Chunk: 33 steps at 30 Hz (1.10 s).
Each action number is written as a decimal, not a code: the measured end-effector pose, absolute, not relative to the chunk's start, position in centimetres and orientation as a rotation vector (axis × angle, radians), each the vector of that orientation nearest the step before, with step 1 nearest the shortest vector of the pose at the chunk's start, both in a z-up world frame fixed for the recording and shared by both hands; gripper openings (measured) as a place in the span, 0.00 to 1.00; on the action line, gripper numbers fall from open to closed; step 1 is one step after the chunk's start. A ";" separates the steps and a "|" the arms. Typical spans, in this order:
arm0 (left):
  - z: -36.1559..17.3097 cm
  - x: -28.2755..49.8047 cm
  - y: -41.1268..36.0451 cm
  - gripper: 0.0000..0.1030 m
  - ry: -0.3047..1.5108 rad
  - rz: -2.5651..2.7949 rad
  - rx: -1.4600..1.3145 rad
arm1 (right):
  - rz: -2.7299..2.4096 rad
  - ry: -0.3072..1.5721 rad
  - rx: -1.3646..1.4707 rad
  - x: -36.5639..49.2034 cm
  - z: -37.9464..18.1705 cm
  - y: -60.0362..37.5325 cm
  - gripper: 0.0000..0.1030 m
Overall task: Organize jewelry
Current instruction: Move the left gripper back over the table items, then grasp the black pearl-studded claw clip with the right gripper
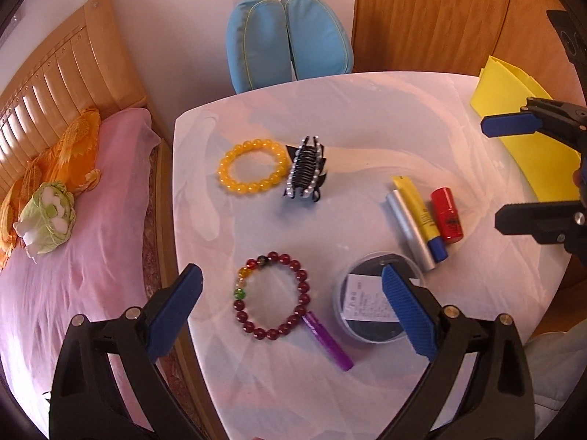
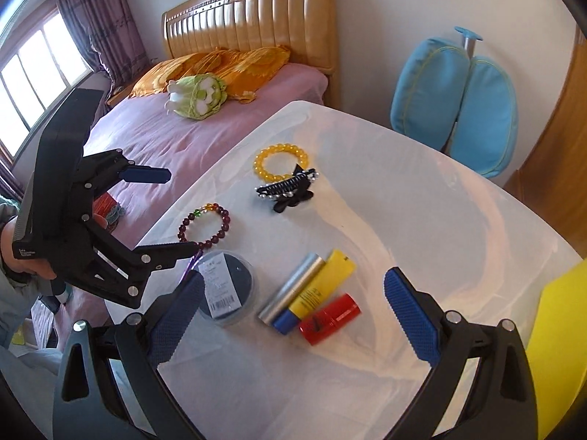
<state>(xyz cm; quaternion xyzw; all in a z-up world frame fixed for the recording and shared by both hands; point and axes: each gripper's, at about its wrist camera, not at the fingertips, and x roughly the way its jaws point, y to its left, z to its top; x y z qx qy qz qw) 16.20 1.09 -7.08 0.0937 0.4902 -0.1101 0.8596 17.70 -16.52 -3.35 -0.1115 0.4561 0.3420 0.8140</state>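
The left claw point(image 1: 291, 306) hangs spread wide and empty above the near corner of the white surface point(image 1: 367, 117), with the dark red bead bracelet point(image 1: 271, 295) lying flat right between its pads and a purple tube point(image 1: 328, 341) touching the ring's near edge. The right claw point(image 2: 293, 313), also spread and holding nothing, looks down on three cosmetic tubes point(image 2: 312, 299), so the left one looks nearer the jewelry. Farther off lie the yellow bead bracelet point(image 1: 253, 167) and the black hair clip point(image 1: 304, 172), touching each other.

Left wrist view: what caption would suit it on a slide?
Open left gripper hovers above a dark red bead bracelet on the white table, with a yellow bracelet beyond.
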 end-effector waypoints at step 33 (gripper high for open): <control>-8.6 19.2 8.8 0.93 1.031 -0.279 0.145 | 0.616 0.992 -0.356 24.2 -9.5 -7.0 0.16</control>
